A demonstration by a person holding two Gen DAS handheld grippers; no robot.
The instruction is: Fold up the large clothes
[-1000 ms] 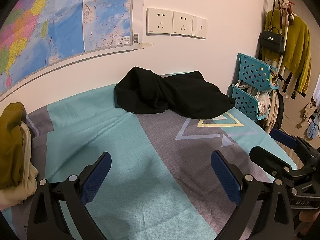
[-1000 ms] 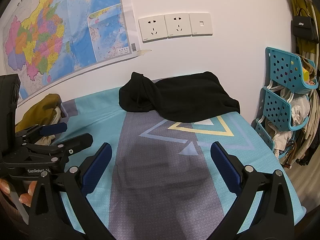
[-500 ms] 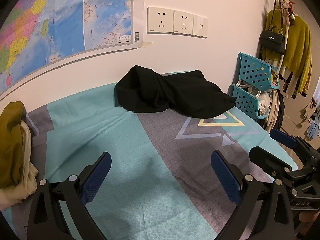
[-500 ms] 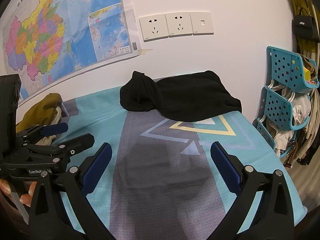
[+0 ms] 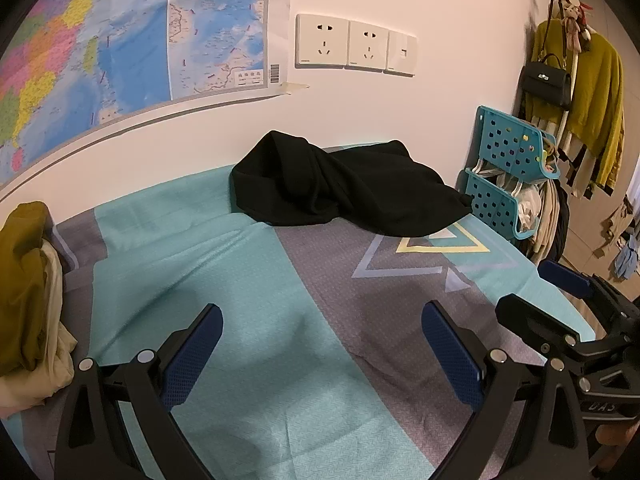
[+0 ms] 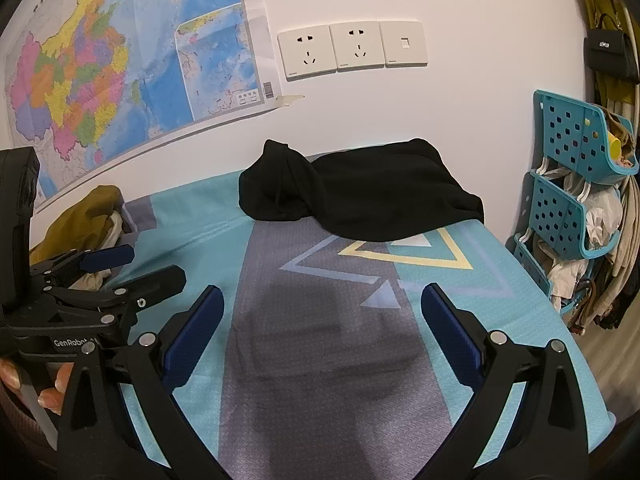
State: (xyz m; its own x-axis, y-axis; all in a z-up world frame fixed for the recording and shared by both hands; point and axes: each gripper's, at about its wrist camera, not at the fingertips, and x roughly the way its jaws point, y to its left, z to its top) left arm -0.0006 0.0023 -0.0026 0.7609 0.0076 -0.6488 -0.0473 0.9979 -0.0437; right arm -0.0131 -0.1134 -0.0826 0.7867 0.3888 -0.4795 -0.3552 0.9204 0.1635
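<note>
Both the left gripper and right gripper are held agape; the black garment is seen at 12 o'clock, fingers only in the right view.

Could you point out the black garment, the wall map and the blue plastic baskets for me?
black garment (image 6: 372, 204): right wrist view, middle of the crumpled heap.
wall map (image 6: 120, 64): right wrist view, on the coloured land area.
blue plastic baskets (image 5: 508, 152): left wrist view, the upper basket's perforated wall.
</note>
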